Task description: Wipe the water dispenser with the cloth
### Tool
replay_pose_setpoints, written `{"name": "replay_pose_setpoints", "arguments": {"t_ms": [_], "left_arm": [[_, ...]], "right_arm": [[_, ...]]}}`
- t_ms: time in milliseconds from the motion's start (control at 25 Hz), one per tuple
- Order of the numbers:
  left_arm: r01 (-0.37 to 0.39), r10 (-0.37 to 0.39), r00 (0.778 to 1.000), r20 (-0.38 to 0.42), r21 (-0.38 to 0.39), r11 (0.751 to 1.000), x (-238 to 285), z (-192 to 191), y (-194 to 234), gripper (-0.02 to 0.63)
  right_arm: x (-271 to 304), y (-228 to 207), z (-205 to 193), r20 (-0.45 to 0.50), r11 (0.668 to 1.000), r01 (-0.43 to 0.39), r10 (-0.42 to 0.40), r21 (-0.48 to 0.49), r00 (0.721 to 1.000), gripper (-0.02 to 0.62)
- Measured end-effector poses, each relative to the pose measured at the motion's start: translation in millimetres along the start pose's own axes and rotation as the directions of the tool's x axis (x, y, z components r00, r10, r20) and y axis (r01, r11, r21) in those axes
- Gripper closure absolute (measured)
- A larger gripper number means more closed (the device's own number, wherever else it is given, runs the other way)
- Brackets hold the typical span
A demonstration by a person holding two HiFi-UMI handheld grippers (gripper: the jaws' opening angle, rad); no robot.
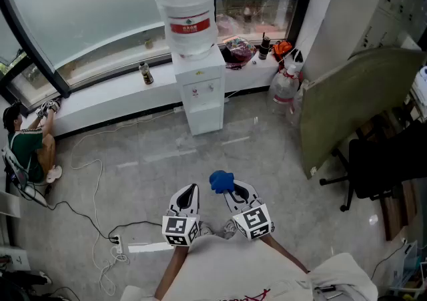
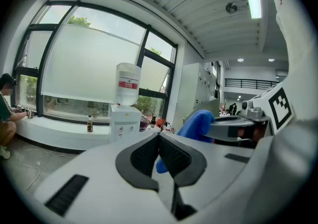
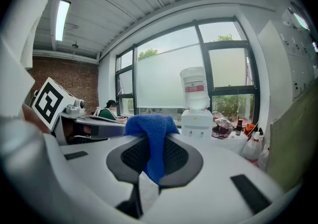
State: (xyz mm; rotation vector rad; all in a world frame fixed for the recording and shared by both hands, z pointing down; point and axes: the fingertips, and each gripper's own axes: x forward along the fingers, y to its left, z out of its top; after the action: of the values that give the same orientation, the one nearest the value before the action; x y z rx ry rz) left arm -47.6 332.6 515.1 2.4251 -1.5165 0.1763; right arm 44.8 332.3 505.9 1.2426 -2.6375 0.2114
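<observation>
Open floor leads to the water dispenser; a leaning board flanks right.

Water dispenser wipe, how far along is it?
Done: the blue cloth is clamped in the right claw. In hand: both claws are held well back across the floor from the water dispenser, the left claw shut and empty. Left: all the wiping; the cloth has not yet touched the dispenser.

water dispenser before ledge, cloth well apart
</observation>
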Motion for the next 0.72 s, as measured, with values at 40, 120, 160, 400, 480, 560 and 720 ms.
{"name": "replay_pose_setpoints", "arguments": {"t_ms": [40,120,160,400,480,560,720], "left_arm": [[-0.002,0.002,1.0,0.0,-0.003,1.0,-1,-1,-1,0.594],[-0.003,0.003,1.0,0.0,-0.008,1.0,-1,-1,-2,0.594],[-0.002,0.002,1.0,0.001,-0.008,1.0,0,-1,-3,0.594],[-0.013,0.013,1.0,-0.003,-0.008,1.0,5,-3,-10,0.594],[-0.02,0.02,1.0,-0.005,-0.008,1.0,8,-4,-11,0.594],[-0.029,0.029,1.0,-0.004,-0.005,1.0,12,-2,-13,0.594],[-0.055,0.055,0.998,0.003,-0.006,0.998,18,0,-18,0.594]], "right_arm": [[-1,0,0,0.001,1.0,-0.002,0.002,-0.001,1.0,0.542],[-3,0,0,0.004,1.0,-0.003,0.003,-0.001,1.0,0.542],[-3,-1,0,0.005,1.0,-0.002,0.002,0.001,1.0,0.541],[-9,-13,-2,0.018,1.0,-0.006,0.006,0.025,1.0,0.541],[-11,-18,-2,0.026,0.999,-0.011,0.01,0.039,1.0,0.541],[-12,-23,-3,0.026,0.999,-0.018,0.017,0.042,1.0,0.541],[-16,-36,-8,0.019,0.999,-0.031,0.03,0.039,0.999,0.541]]}}
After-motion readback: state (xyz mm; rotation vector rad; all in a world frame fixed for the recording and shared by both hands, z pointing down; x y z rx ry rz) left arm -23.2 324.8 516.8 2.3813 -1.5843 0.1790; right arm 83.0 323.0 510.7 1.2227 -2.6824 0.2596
